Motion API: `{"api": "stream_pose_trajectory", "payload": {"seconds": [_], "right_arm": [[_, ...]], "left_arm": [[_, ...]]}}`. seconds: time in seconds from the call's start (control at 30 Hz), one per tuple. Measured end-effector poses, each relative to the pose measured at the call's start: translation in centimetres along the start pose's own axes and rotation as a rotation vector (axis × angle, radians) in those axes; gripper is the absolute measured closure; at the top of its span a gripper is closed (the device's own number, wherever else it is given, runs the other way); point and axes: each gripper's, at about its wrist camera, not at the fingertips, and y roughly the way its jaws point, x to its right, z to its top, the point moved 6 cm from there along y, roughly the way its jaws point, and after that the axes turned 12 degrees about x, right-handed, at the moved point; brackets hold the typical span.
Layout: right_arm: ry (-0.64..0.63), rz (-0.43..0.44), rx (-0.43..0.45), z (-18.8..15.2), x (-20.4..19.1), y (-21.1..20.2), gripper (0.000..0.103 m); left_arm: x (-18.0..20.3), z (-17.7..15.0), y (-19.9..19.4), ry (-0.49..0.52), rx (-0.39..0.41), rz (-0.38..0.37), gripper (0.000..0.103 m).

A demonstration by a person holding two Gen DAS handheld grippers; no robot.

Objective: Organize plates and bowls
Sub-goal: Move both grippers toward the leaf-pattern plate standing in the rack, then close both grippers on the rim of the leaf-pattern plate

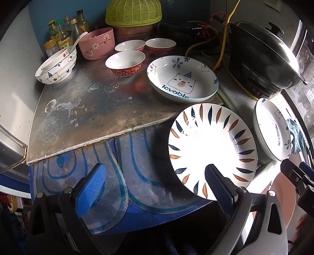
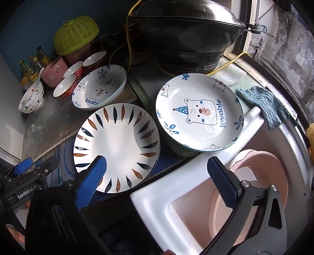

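A leaf-pattern plate (image 1: 213, 150) (image 2: 117, 147) lies at the counter's front edge. A bear "lovable" plate (image 1: 182, 78) (image 2: 99, 88) sits behind it on the metal sheet. A second bear plate (image 1: 272, 129) (image 2: 200, 111) rests to the right by the sink. Several small bowls (image 1: 125, 62) (image 2: 64, 87), a pink bowl (image 1: 97, 46) and a bear bowl with a spoon (image 1: 57, 66) stand at the back. My left gripper (image 1: 155, 184) is open, its right finger over the leaf plate's rim. My right gripper (image 2: 157, 176) is open and empty, between the leaf plate and the sink.
A black wok on a cooker (image 2: 186, 33) stands at the back right with yellow cable. A green basket (image 1: 133, 12) and bottles (image 1: 62, 31) line the back wall. A white sink (image 2: 196, 176) holds a pink basin (image 2: 255, 186). A blue cloth (image 2: 263, 106) lies on the sink's edge.
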Motion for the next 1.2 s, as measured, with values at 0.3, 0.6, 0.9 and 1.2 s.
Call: {"api": "stream_pose_trajectory", "payload": {"seconds": [0.3, 0.6, 0.9, 1.2], "right_arm": [[0.010, 0.001, -0.002, -0.16, 0.27, -0.11, 0.000], [0.014, 0.002, 0.000, -0.27, 0.30, -0.32, 0.000], [0.042, 0.001, 0.005, -0.43, 0.70, -0.70, 0.000], [0.053, 0.010, 0.008, -0.47, 0.58, -0.92, 0.000]], "left_arm": [[0.01, 0.05, 0.02, 0.000, 0.000, 0.000, 0.002], [0.01, 0.07, 0.02, -0.001, -0.001, 0.000, 0.002], [0.08, -0.10, -0.14, 0.001, 0.005, -0.001, 0.002], [0.00, -0.38, -0.67, 0.001, 0.011, -0.007, 0.002]]}}
